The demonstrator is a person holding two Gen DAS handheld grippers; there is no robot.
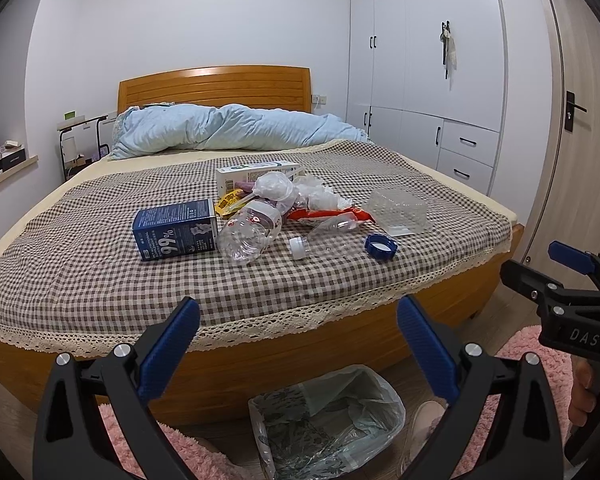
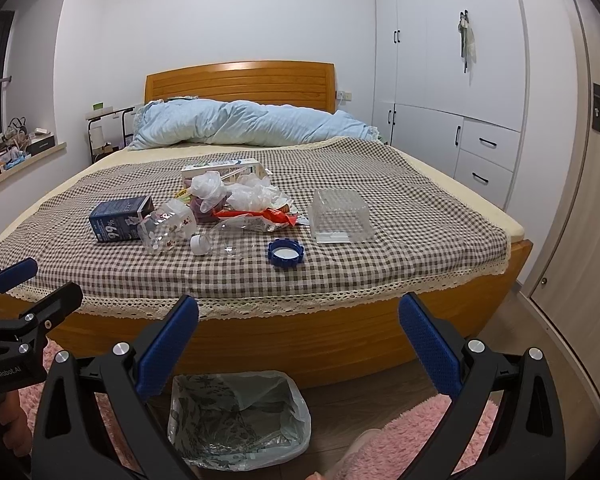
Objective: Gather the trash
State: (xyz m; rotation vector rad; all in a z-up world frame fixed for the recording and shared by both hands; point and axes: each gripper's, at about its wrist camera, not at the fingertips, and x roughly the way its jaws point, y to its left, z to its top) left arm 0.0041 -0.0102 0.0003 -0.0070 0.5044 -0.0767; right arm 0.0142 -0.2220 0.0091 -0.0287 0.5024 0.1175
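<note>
Left claw (image 1: 298, 320) spread wide and empty, right claw (image 2: 299, 320) likewise, both short of the checked-cloth bed (image 1: 80, 264), litter heaped mid-bed, dark blue 99% carton (image 1: 175, 227), clear ribbed plastic tray (image 2: 340, 216), round blue lid (image 2: 285, 254), plastic-lined floor bin (image 2: 240, 420) below, contents indistinct, left view crops its base.

Bed frame (image 2: 260, 344): varnished wood, smooth with a soft sheen. Checked bedspread (image 2: 400, 224): woven matt cloth, edged with openwork lace. Quilt (image 1: 236, 128): soft, crumpled cloth. Bottles (image 1: 248, 232) and clamshell box (image 2: 340, 216): clear glossy plastic — the box ribbed. Blue carton (image 1: 176, 228): printed card, slight gloss. Bin liner (image 2: 240, 416): thin, shiny film. Rug (image 2: 420, 420): fluffy pink pile. Finger pads (image 1: 428, 348): blue, dimpled — black matt plastic arms, bright metal rivets.
</note>
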